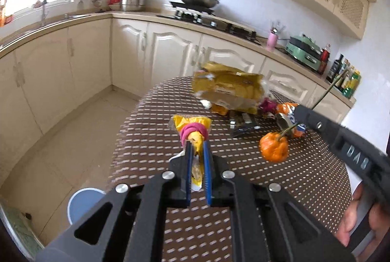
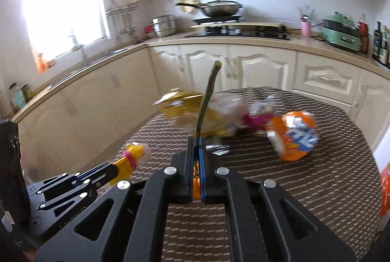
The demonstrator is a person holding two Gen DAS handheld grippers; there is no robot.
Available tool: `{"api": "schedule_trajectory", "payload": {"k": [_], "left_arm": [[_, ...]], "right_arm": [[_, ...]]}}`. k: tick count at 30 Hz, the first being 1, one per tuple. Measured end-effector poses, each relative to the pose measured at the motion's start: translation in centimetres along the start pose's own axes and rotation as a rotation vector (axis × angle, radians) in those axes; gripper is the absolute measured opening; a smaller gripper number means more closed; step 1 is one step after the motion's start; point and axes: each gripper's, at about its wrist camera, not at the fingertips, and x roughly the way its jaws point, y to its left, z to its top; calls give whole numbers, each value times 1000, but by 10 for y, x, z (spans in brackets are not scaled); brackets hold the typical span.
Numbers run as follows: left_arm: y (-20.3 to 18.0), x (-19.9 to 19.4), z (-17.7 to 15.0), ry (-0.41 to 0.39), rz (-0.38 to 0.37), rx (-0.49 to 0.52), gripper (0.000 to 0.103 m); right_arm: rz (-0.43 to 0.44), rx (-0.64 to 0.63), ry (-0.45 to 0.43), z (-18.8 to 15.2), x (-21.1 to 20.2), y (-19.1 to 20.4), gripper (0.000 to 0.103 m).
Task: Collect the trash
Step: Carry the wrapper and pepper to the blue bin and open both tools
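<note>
Both claws clenched on trash, held above the round table.

Left gripper (image 1: 197,147), low centre of its own view: blue pads pinch a twisted yellow wrapper (image 1: 191,126) bound with a pink band; the wrapper's loose end fans out just past the fingertips. Right gripper (image 2: 197,142), low centre of the right view: jaws closed on the green stem (image 2: 206,101) of an orange flower (image 1: 273,146), stem rising past the tips toward frame centre, bloom hanging under the claw at centre right of the left view. Beyond both, on the patterned table (image 1: 280,188): a crumpled yellow bag (image 1: 228,87), pink scraps, an orange can (image 2: 292,135) at centre right. Blue bin (image 1: 81,201) on the floor, lower left.
</note>
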Motion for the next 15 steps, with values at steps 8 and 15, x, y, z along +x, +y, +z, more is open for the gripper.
{"api": "schedule_trajectory", "payload": {"k": [8,15], "left_arm": [[81,-52,-11,-48,128,-89,8],[169,-80,-33,-44,261,-196,8]], "right_arm": [[161,-106,51,-17,28,104,3],[287,-205,111,-35,63,201,3]]}}
